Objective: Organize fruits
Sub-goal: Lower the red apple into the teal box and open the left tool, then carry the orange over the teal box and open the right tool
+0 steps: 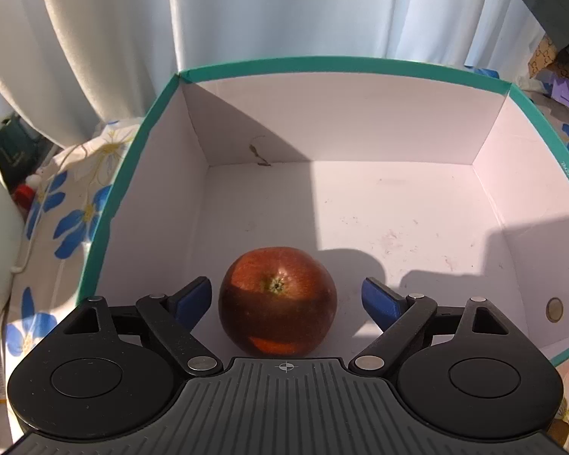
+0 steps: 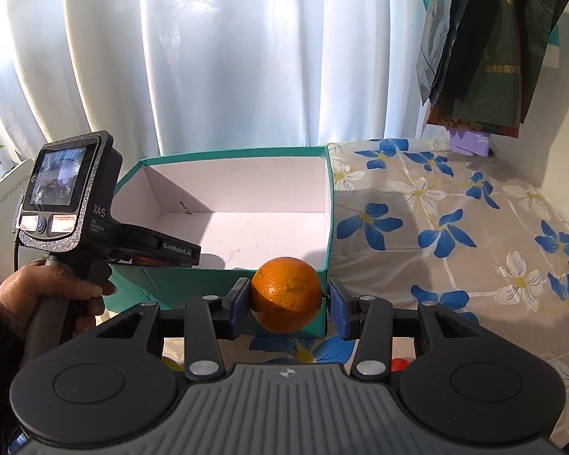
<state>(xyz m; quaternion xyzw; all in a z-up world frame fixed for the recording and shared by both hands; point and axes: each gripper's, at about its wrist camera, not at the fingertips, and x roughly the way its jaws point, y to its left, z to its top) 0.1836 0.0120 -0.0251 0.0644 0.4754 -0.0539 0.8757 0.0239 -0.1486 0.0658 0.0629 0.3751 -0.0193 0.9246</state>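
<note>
While the left hand-held gripper hangs inside the box with its blue pads spread wide and clear of the apple, that fruit sits released on the box floor, right between the jaws and close to the near wall. One risk there, as I judge it, is that a pad clips the apple as the tool lifts out and sends it rolling; the floor ahead is bare, so nothing would stop it short of the far wall.

At the right hand-held gripper, the pads are clenched on an orange, held just in front of the box's near wall, at about rim height. The grip falls across the fruit's round middle, so a slip is possible if it is tilted or bumped. The near wall stands directly in the way: carried straight ahead, the orange could strike the teal edge and be knocked loose, so it seems to need lifting over the rim first.

To the left of that gripper, the person's hand holds the other tool over the box's left corner, so both tools would crowd the same opening. Beyond and to the right, the flowered cloth covers the surface, with a curtain behind and dark bags hanging at upper right.
</note>
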